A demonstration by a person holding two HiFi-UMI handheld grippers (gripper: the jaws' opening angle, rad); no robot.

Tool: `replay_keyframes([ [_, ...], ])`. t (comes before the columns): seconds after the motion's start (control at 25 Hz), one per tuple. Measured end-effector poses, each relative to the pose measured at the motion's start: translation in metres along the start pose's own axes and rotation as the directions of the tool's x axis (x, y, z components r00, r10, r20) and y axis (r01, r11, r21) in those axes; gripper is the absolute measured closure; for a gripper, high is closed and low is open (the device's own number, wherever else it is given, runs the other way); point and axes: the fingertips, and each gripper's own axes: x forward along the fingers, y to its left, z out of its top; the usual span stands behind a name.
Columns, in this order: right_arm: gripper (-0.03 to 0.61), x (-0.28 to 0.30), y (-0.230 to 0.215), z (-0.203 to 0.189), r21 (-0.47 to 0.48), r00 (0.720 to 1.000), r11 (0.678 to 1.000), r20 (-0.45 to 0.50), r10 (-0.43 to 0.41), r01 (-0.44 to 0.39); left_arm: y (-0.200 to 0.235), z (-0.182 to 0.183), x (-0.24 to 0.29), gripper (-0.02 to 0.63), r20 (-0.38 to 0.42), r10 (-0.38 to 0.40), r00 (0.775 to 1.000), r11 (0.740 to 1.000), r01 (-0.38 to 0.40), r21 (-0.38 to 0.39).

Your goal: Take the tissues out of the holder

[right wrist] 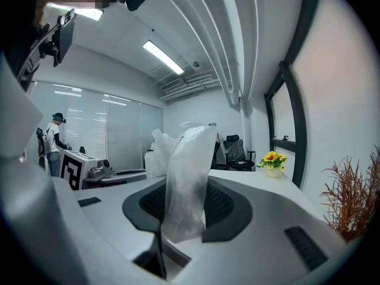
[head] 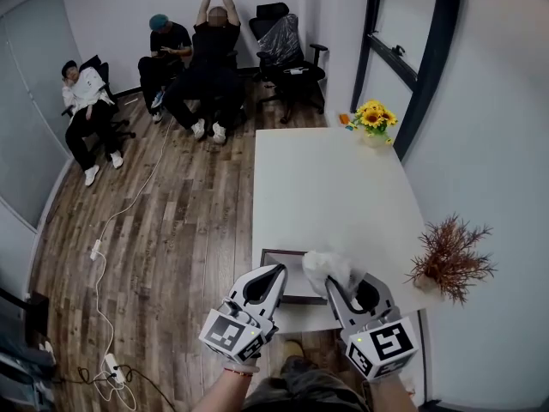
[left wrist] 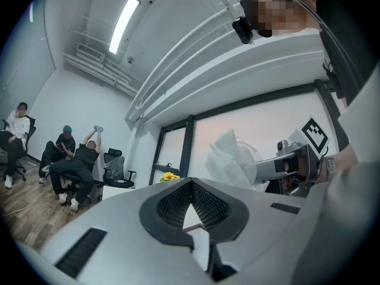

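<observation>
A dark-framed tissue holder lies near the front edge of the white table. My right gripper is shut on a crumpled white tissue, which it holds just right of the holder and above the table. In the right gripper view the thin tissue rises from between the pads of the gripper. My left gripper hovers over the holder with its tips together and nothing between them. The left gripper view shows its tips meeting, with the tissue held up beyond them.
A pot of sunflowers stands at the table's far right corner and a dried red plant at its right edge by the wall. Three people sit at the back beside an office chair. Cables run across the wooden floor.
</observation>
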Motion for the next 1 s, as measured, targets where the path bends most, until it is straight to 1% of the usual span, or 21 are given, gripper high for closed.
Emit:
replay_keyframes([
  [1.0, 0.449, -0.0055, 0.0061, -0.0006, -0.017, 0.999, 0.999, 0.005, -0.035, 0.035, -0.0042, -0.0036, -0.0083, 0.606, -0.004, -0.011, 1.0, 1.0, 0.011, -0.021],
])
